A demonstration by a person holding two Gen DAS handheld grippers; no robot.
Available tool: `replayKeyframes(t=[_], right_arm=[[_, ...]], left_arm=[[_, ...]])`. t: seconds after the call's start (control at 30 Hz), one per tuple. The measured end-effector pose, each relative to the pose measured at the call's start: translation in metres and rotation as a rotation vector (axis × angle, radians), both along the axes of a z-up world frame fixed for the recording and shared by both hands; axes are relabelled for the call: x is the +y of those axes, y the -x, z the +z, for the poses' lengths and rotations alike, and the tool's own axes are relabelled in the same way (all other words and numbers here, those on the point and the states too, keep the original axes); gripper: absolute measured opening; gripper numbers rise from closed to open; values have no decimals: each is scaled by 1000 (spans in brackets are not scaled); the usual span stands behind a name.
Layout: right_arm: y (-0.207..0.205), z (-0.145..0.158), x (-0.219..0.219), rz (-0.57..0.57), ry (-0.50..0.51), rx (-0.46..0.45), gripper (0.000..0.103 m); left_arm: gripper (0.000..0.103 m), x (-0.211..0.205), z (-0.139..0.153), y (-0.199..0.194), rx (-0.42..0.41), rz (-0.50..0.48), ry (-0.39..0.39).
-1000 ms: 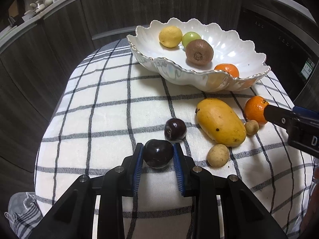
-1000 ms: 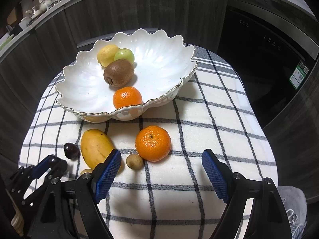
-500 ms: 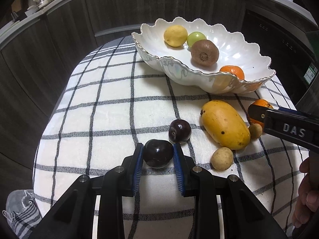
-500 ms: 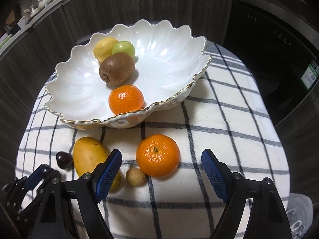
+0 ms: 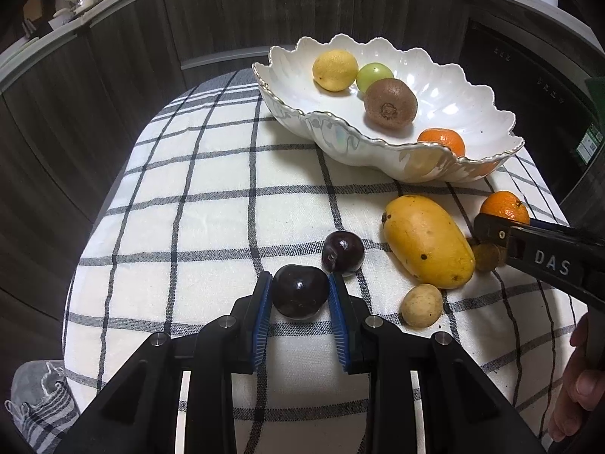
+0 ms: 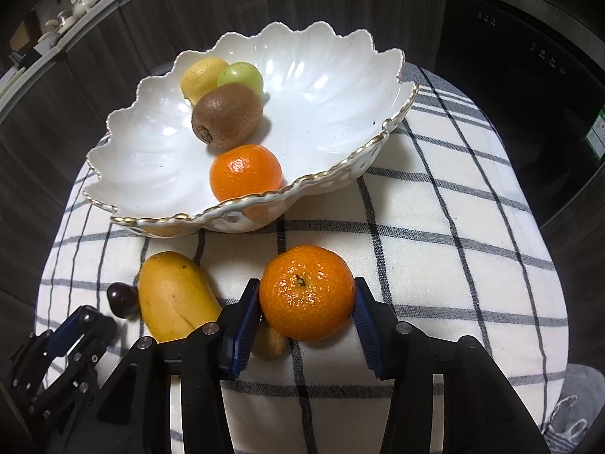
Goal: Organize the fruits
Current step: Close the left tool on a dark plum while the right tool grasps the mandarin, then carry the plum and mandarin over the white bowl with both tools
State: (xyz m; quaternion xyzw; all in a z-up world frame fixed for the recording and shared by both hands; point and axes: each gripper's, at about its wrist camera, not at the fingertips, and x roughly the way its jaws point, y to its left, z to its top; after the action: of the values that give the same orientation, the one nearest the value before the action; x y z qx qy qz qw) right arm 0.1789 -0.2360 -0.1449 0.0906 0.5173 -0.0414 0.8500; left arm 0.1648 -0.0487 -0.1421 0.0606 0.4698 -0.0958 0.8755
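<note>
1. The scalloped white ceramic bowl (image 6: 332, 87) with gold rim lies ahead of both my grippers, nearer the right one.
2. My right gripper (image 6: 307, 304) is clamped on the round orange mandarin (image 6: 306, 297), resting on the checked cloth (image 6: 435, 265).
3. My left gripper (image 5: 300, 295) pinches the dark round plum (image 5: 298, 290); whether it is lifted is unclear.

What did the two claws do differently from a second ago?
The right claw moved forward and closed its wide-open pads around the orange on the checked cloth, and now grips it. The left claw did not change: it is still shut on the same dark plum. The bowl, mango and other fruits stayed put.
</note>
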Motion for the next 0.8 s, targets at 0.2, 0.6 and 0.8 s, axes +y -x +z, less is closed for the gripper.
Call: replayKeyframes(t=[0.2, 0.6, 0.8], right_arm=[[13, 16, -1, 16, 1, -24, 48], [24, 55, 1, 33, 1, -96, 48], [21, 74, -1, 36, 12, -141, 48]], left_arm=[[29, -1, 8, 6, -19, -11, 5], [30, -7, 36, 9, -76, -34, 29], [30, -11, 53, -2, -103, -42, 45]])
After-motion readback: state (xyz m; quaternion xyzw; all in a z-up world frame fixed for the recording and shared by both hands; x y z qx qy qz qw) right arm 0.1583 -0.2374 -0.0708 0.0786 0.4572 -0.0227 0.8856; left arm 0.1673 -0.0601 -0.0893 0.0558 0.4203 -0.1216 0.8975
